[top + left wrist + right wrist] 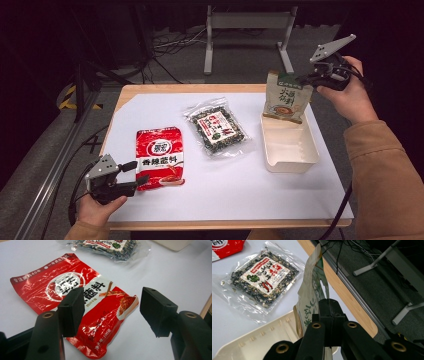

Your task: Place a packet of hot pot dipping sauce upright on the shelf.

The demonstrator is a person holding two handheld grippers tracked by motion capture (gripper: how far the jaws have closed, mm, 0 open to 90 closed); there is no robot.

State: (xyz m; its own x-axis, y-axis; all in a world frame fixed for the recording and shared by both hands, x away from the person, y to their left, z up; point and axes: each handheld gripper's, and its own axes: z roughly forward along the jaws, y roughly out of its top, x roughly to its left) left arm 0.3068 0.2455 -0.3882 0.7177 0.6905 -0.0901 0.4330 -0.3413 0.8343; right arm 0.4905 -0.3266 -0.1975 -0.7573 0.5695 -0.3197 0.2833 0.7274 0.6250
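Note:
My right gripper (306, 77) is shut on the top corner of a beige and green pouch (286, 99), holding it upright over the far end of a cream tray (295, 160). In the right gripper view the pouch (310, 295) rises edge-on from the closed jaws above the tray (262, 342). A red sauce packet (160, 157) lies flat at the front left. My left gripper (137, 175) stands open at its near left corner; in the left gripper view the red packet (82, 302) lies under and between the spread jaws, untouched.
A clear bag of dark dried food (216, 127) with a red and white label lies mid-table on the white sheet (240, 185). The wooden table edge (200, 88) runs behind. Metal stand legs (245, 30) and cables lie on the floor beyond.

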